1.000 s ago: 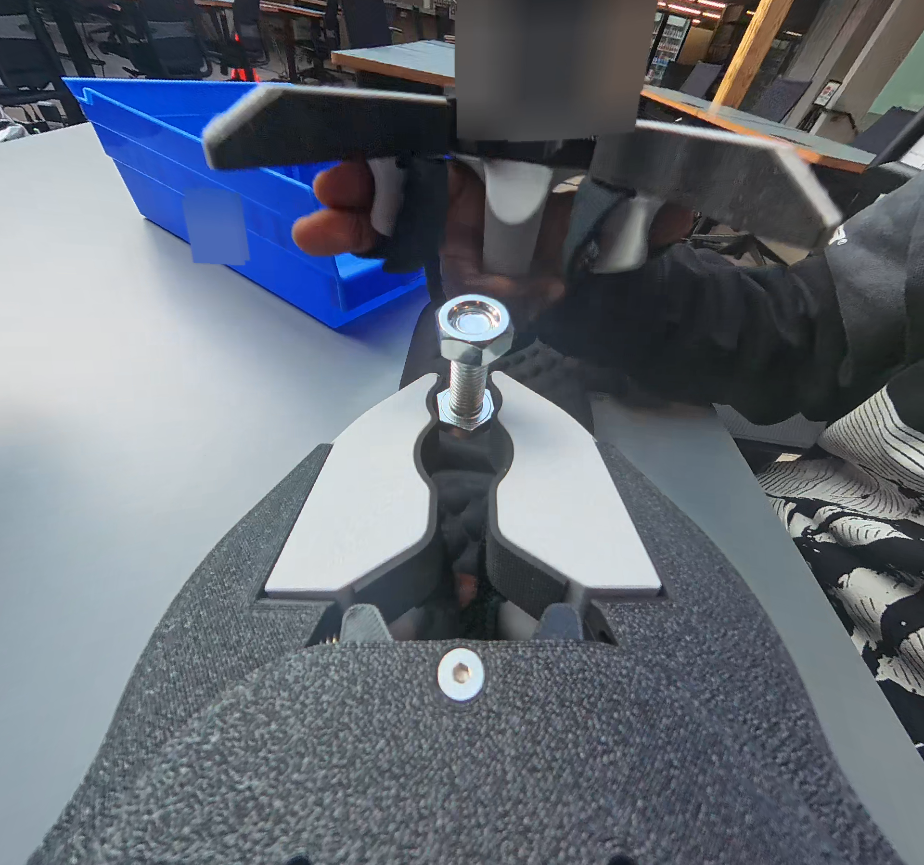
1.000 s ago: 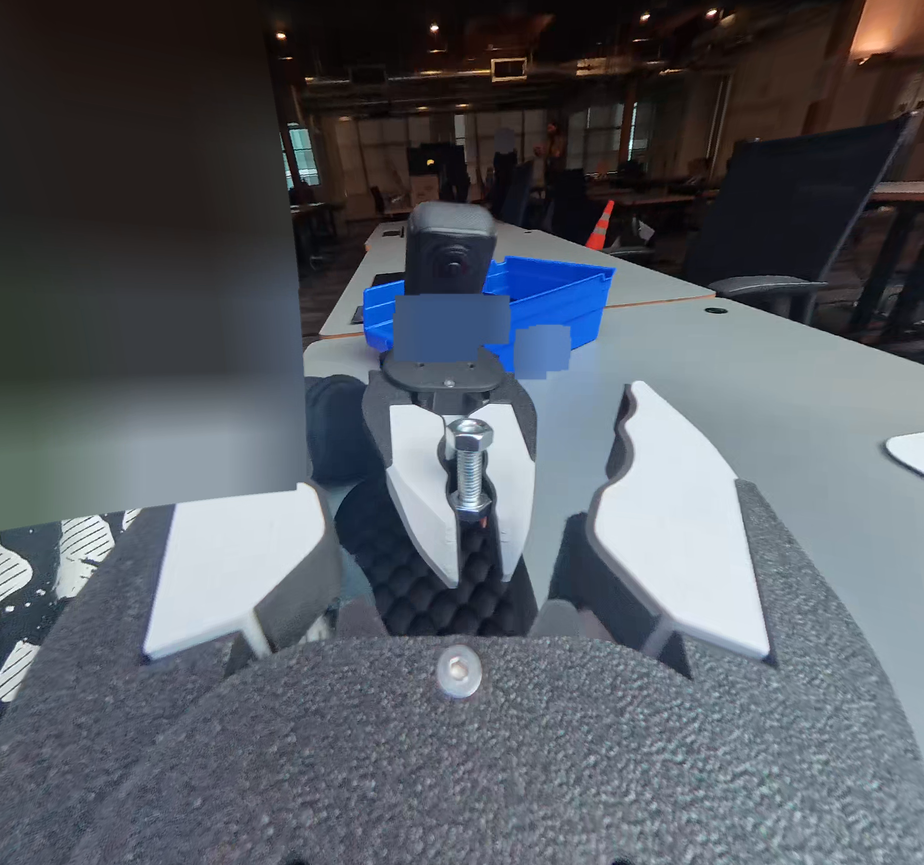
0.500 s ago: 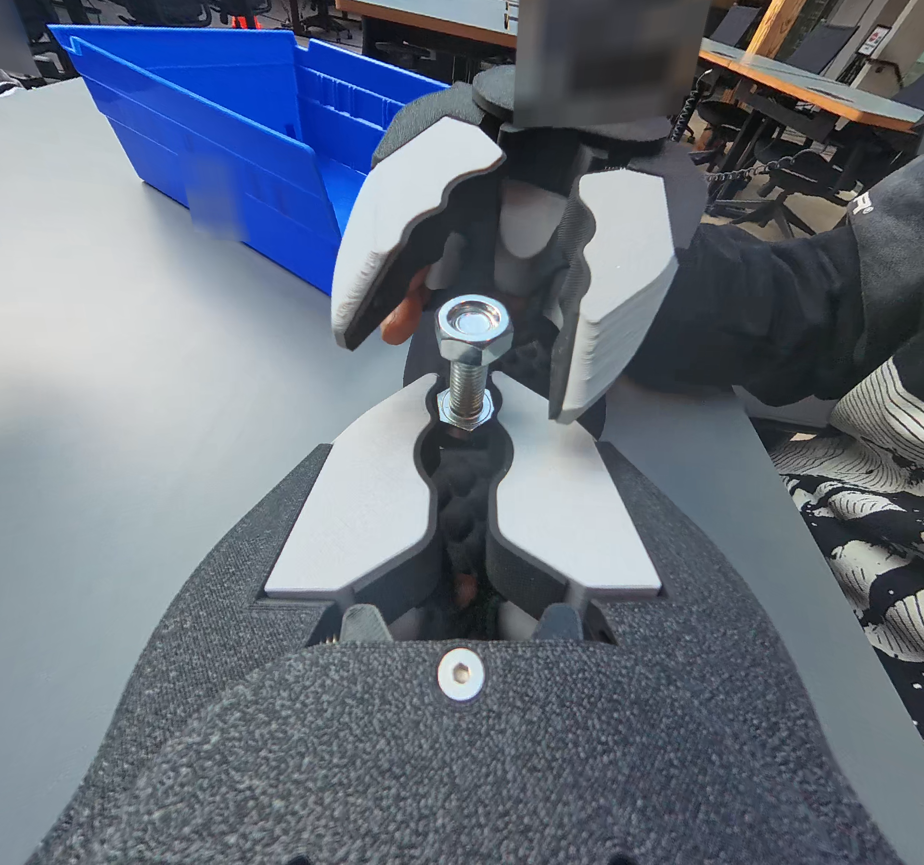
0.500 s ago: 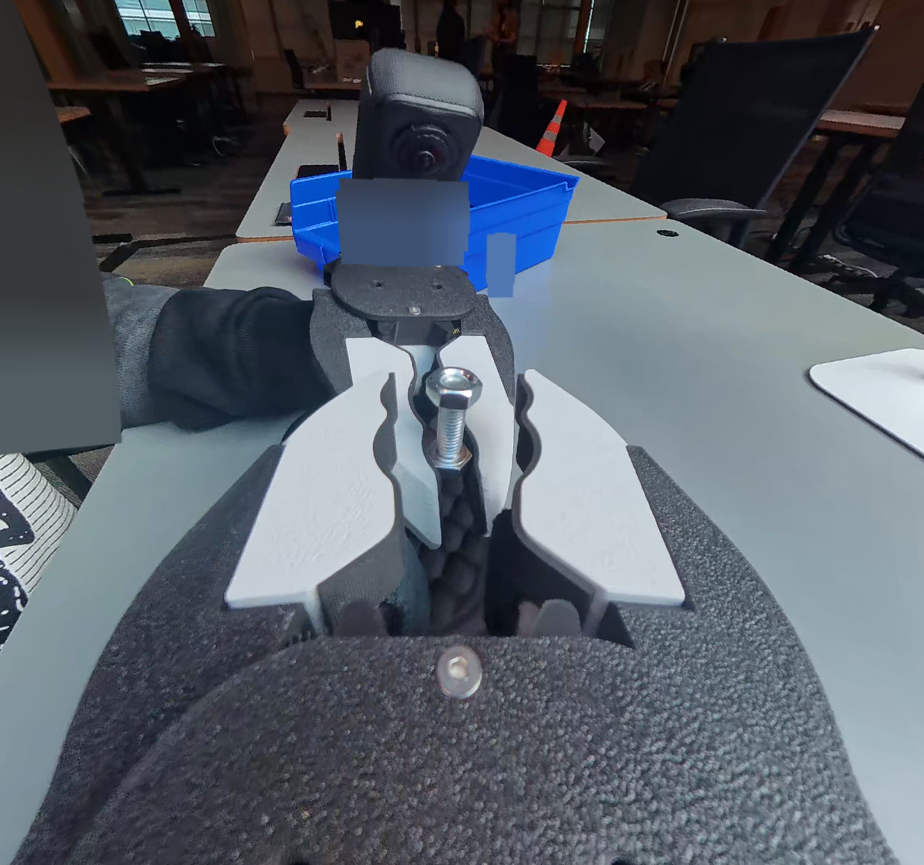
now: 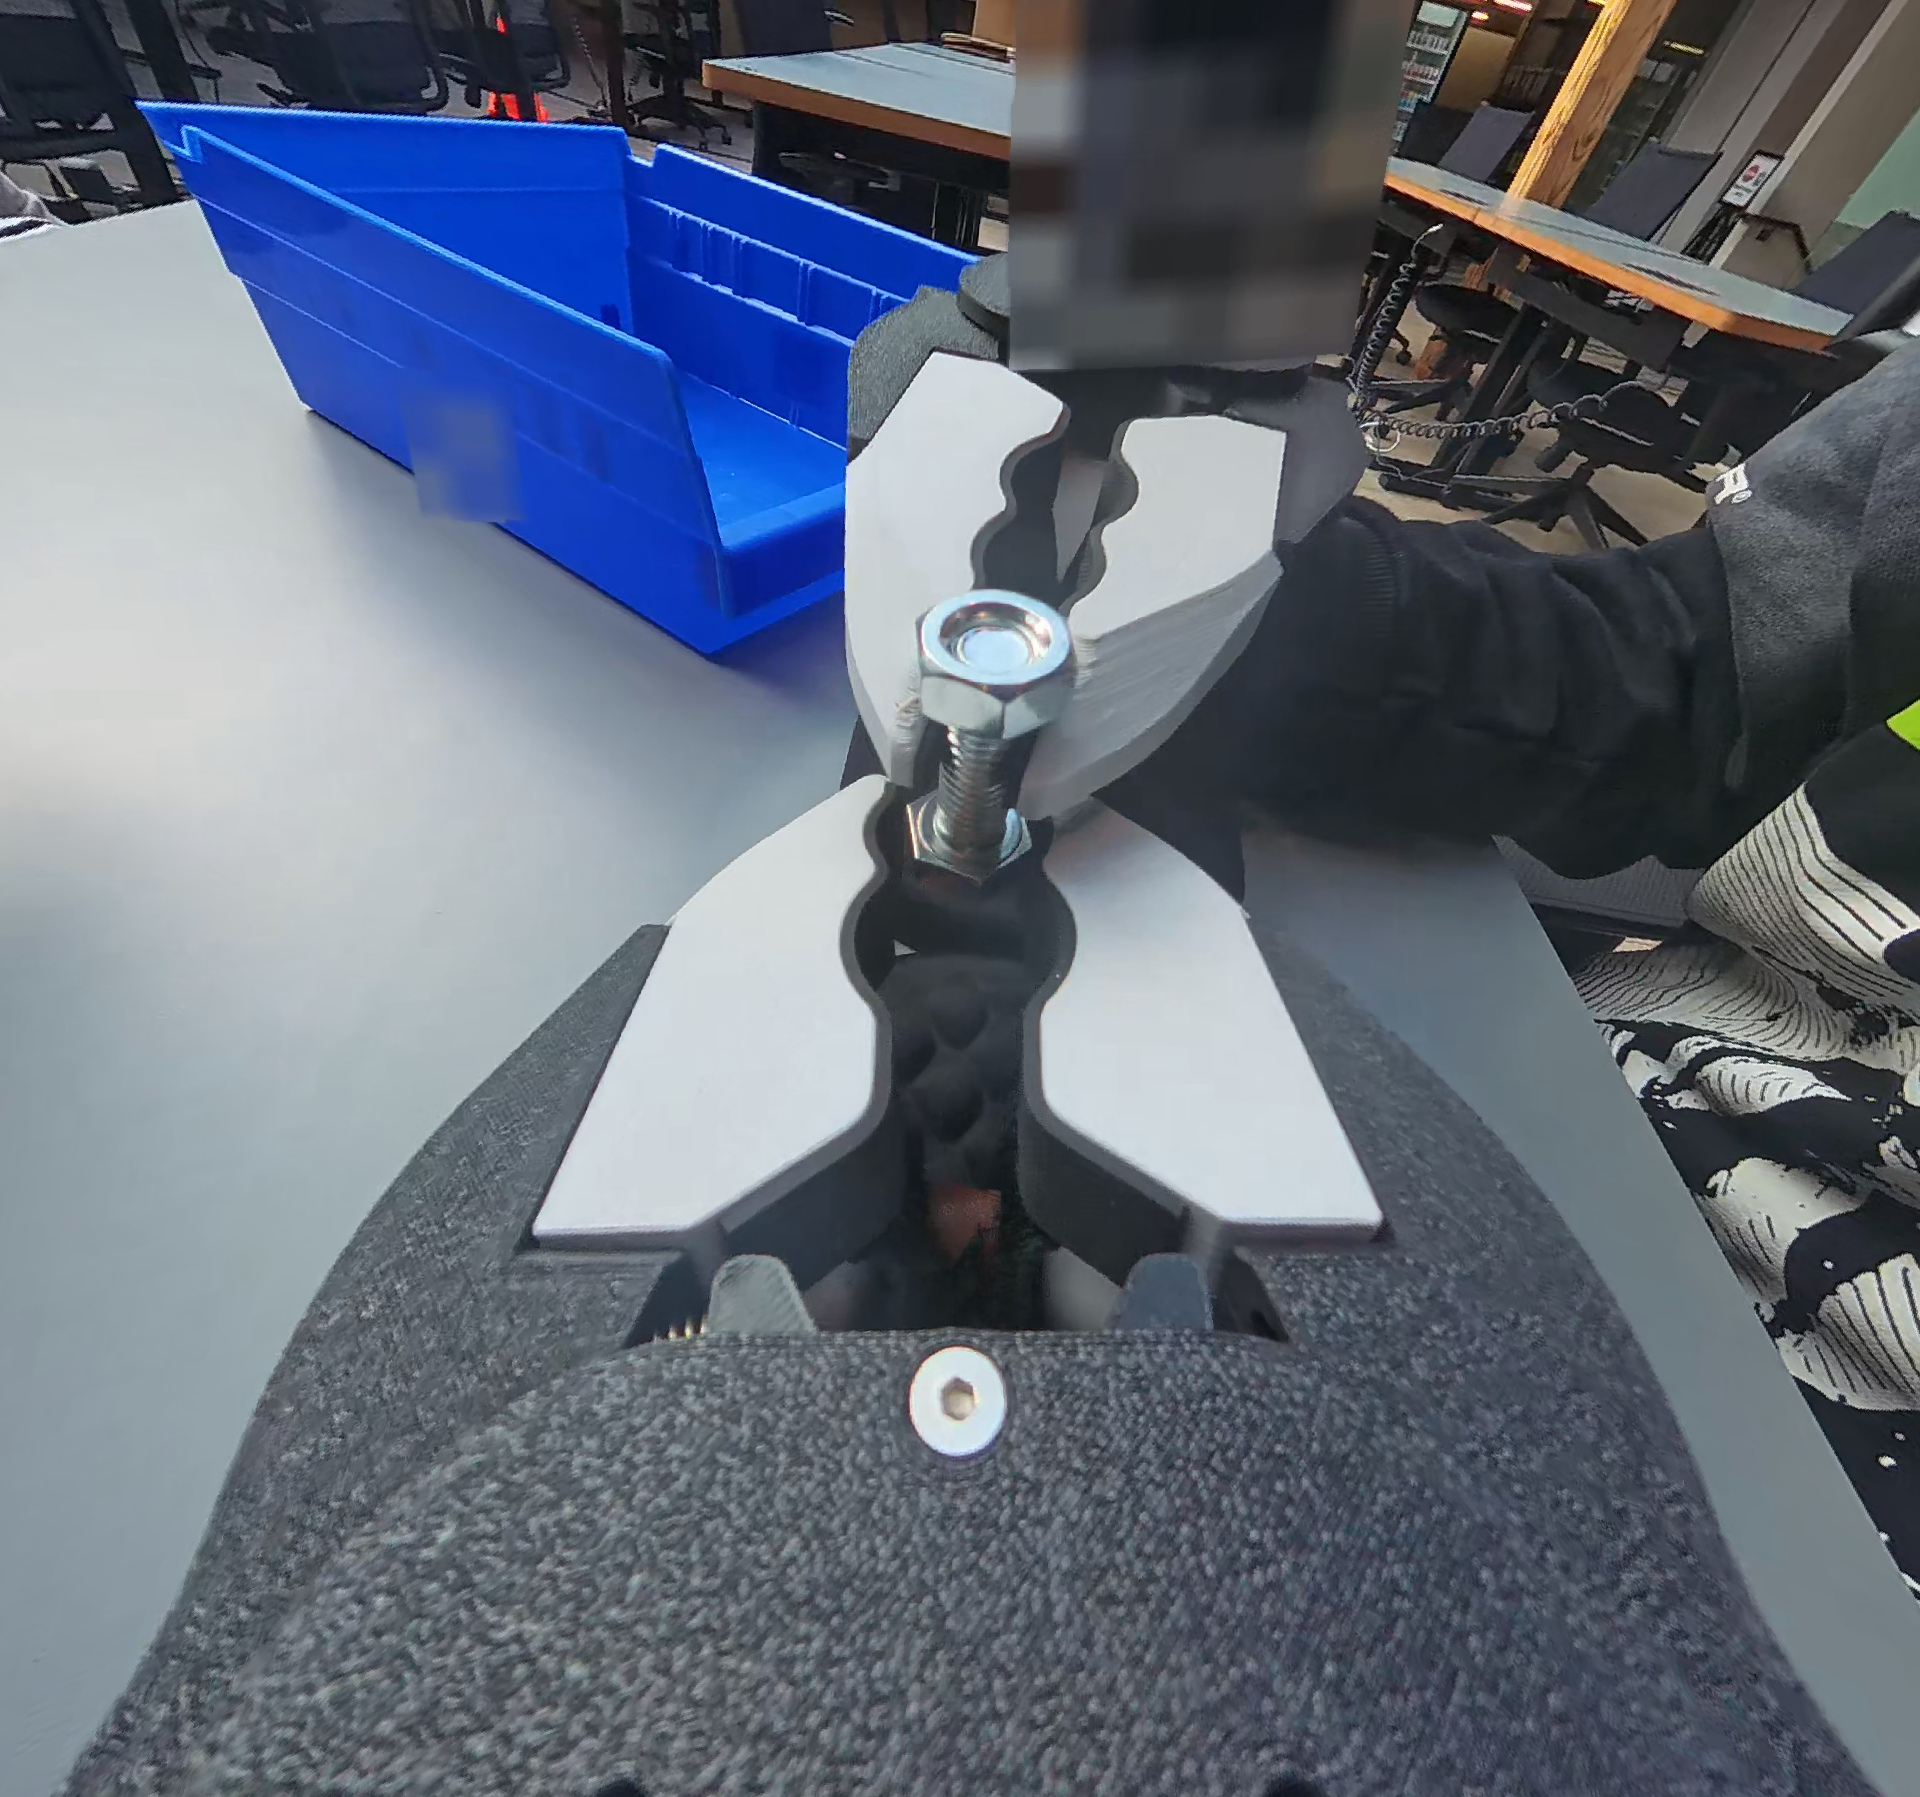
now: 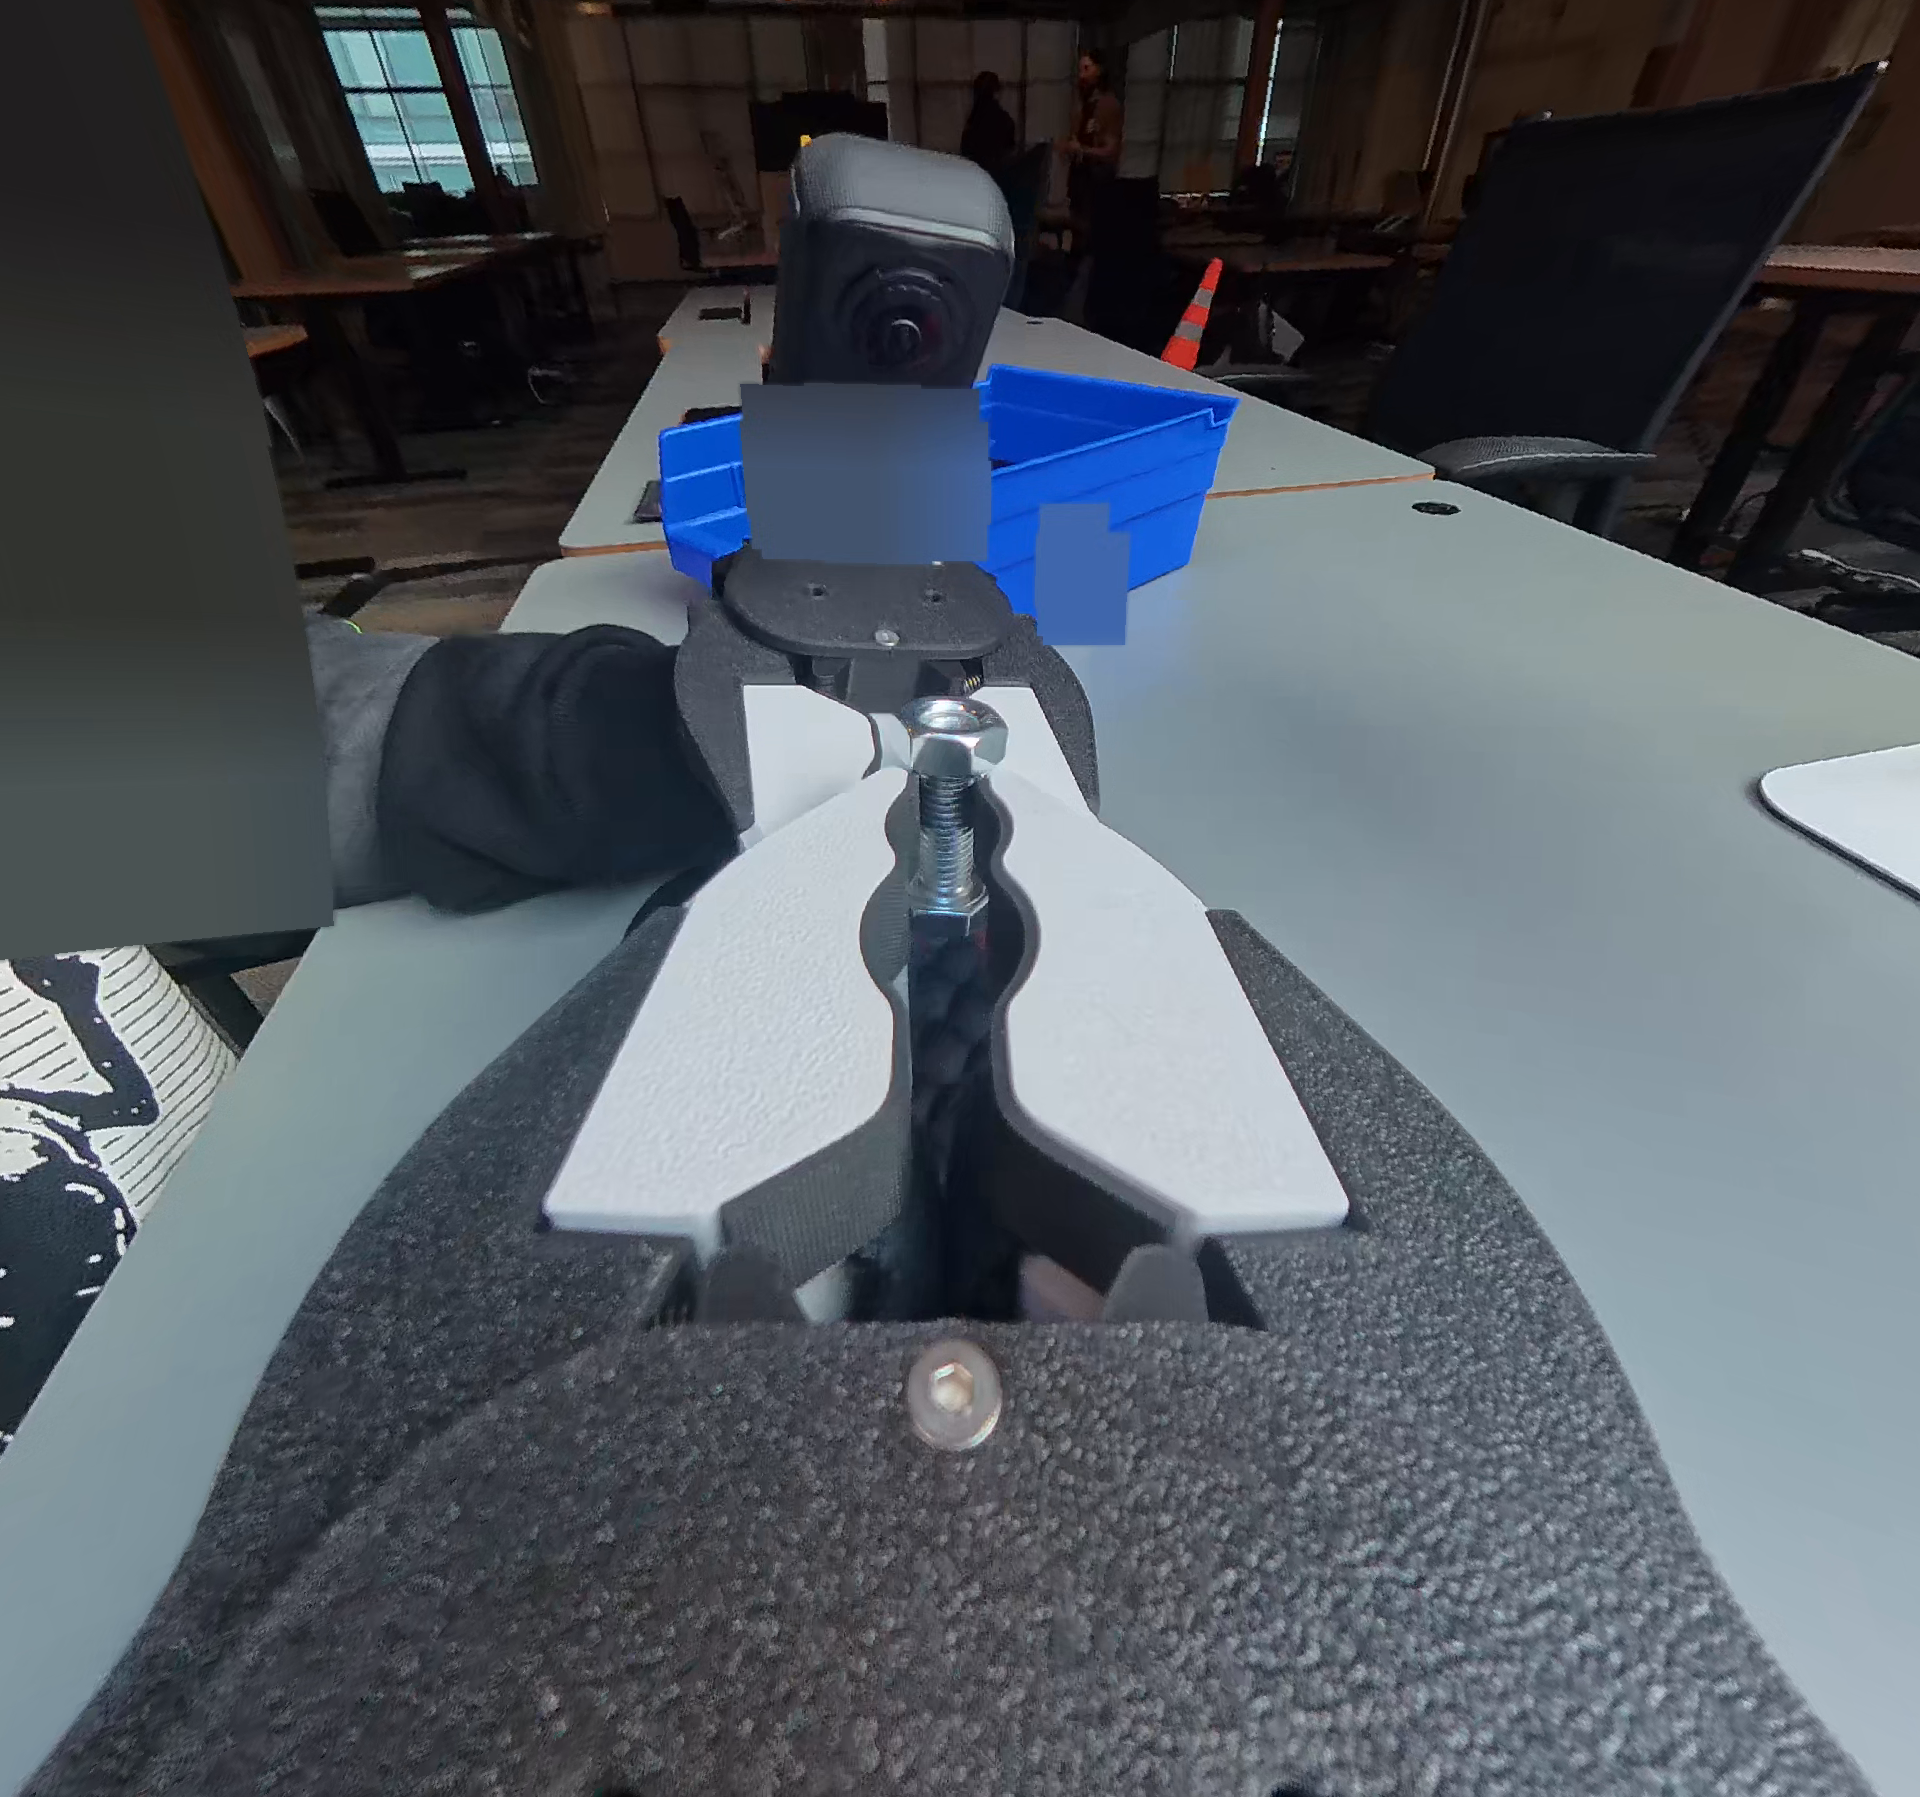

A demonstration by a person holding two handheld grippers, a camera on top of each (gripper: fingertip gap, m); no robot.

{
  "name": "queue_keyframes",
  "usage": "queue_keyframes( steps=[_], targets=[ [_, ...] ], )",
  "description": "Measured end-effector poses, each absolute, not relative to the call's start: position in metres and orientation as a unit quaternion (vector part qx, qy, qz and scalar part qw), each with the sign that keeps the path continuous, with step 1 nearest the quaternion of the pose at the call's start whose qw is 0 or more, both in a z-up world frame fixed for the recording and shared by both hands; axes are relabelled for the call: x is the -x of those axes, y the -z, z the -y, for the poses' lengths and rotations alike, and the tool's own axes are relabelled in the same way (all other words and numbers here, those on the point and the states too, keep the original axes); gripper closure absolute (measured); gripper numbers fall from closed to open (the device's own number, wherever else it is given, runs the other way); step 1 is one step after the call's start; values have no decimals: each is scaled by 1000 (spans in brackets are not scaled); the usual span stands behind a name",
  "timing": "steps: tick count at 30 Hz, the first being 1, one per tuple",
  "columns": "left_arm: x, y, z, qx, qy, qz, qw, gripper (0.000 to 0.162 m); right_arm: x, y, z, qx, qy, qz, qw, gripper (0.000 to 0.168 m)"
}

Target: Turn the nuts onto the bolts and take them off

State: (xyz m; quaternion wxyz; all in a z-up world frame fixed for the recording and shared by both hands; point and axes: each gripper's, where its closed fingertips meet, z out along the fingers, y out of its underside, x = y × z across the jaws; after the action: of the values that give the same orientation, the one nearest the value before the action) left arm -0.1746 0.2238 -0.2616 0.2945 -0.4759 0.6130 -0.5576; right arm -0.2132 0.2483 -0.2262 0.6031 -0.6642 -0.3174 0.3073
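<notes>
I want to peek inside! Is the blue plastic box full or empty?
The part in view looks empty: the blue plastic bin shows only bare blue floor at its open end. Its far end is hidden, so cannot tell for all.

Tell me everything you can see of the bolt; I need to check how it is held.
The bolt is shiny silver metal with a hexagonal head, dished on top, and a threaded shaft. It stands roughly upright above the grey table. A silver nut sits low on its thread, clamped in the left claw. The right claw closes around the shaft just under the head.
</notes>
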Motion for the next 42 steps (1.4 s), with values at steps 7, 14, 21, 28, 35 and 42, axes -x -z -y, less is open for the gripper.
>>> queue_keyframes(
  steps=[7,14,21,28,35,42],
  targets=[
    [175,259,-225,473,562,-608,302,139,212,224,-250,658,-331,298,607,160],
    [173,253,-231,477,566,-589,324,141,206,219,-257,656,-336,256,625,160],
    [172,246,-240,481,573,-562,354,142,204,215,-260,647,-332,237,644,160],
    [172,245,-239,476,571,-565,358,144,206,214,-260,643,-331,240,648,160],
    [173,243,-237,464,572,-569,365,144,207,212,-258,637,-332,247,651,160],
    [173,243,-238,463,574,-568,366,145,206,206,-255,632,-336,254,651,121]
  ],
)
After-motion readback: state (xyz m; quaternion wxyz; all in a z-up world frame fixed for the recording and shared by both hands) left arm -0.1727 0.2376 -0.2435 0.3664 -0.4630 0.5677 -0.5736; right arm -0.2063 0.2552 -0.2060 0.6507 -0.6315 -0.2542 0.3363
